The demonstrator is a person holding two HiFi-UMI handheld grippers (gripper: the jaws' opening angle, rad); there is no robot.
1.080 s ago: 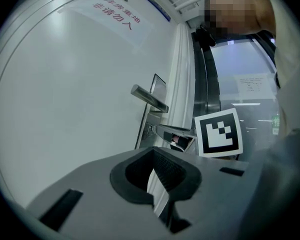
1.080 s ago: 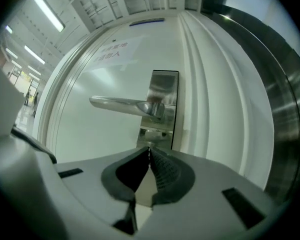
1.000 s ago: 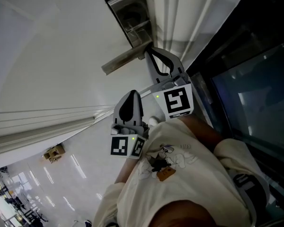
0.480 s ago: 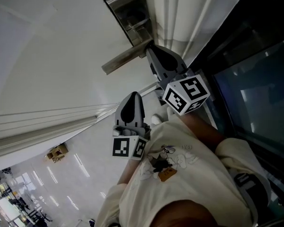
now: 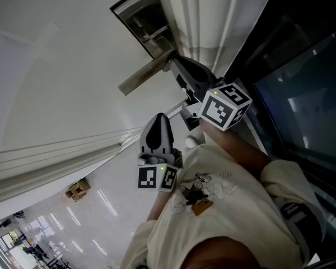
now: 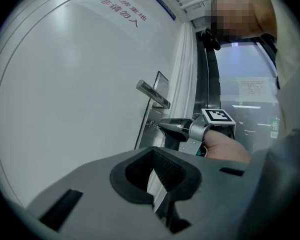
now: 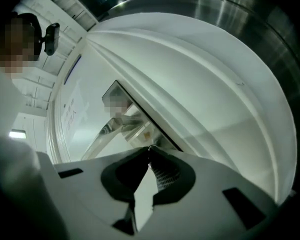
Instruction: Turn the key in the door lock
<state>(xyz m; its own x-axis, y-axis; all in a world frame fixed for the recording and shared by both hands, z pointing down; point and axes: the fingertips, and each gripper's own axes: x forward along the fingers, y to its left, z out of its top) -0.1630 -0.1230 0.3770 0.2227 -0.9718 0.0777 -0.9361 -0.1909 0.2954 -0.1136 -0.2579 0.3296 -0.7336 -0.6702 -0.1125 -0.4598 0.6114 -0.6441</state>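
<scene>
The white door carries a steel lock plate (image 5: 141, 22) with a lever handle (image 5: 145, 74). Just below the handle my right gripper (image 5: 173, 63) points at the lock, its marker cube (image 5: 224, 105) rolled sideways. Its jaws are shut on the small key (image 7: 150, 147), whose ring peeks out at the tips, in front of the lock plate (image 7: 140, 121). In the left gripper view the key (image 6: 151, 125) sits at the plate (image 6: 149, 115) under the handle (image 6: 153, 94), with the right gripper (image 6: 161, 125) on it. My left gripper (image 5: 157, 121) hangs back from the door, shut on nothing.
A white door frame (image 5: 204, 15) runs beside the lock, with dark glass panels (image 5: 302, 88) past it on the right. A printed notice (image 6: 125, 14) is stuck high on the door. A cardboard box (image 5: 78, 189) lies on the floor far below.
The right gripper has rolled about its own axis at the lock, so its marker cube now shows another face. The left gripper has stayed where it was.
</scene>
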